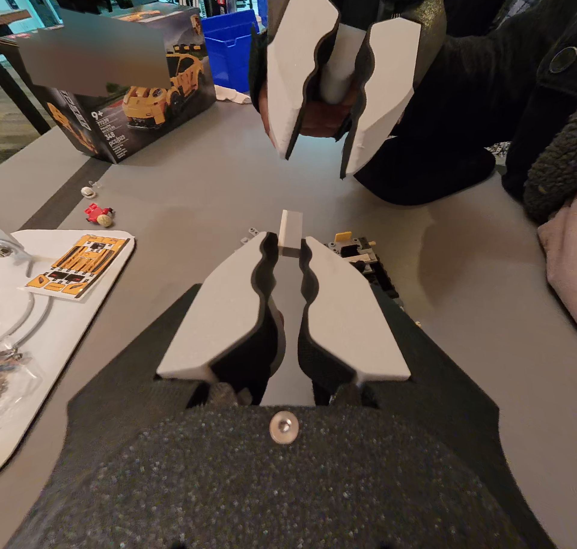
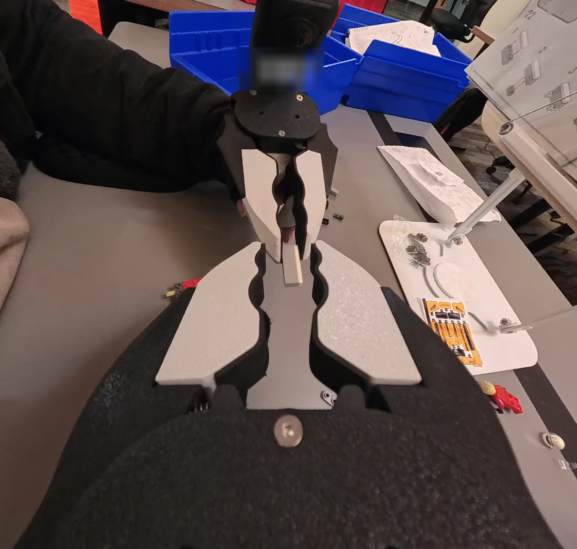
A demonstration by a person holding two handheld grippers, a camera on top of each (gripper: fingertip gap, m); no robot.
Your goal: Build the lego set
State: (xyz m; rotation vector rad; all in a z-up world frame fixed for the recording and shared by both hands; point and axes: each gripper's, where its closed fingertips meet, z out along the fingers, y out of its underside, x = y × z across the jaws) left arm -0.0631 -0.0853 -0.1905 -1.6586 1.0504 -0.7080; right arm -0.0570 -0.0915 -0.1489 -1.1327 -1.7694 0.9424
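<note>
My left gripper (image 1: 289,240) is shut on a long white brick (image 1: 292,225), pinched by one end at the fingertips. The right wrist view shows this gripper (image 2: 290,253) pointing down with the white brick (image 2: 292,268) sticking out below it, over the grey table. My right gripper (image 2: 288,245) is open and empty, its tips on either side of the left gripper's tips. In the left wrist view it (image 1: 315,165) hangs open opposite. A partly built black, grey and yellow model (image 1: 362,259) lies on the table just right of my left gripper.
A set box (image 1: 134,97) stands at the back left, with blue bins (image 2: 406,75) behind. A white stand base (image 2: 487,300) holds a yellow sticker sheet (image 2: 449,331) and small bagged parts. A red minifigure piece (image 1: 96,212) and small loose parts lie nearby. A black sleeve (image 2: 93,112) rests on the table. My hands' fingertips stand some 4 cm from each other.
</note>
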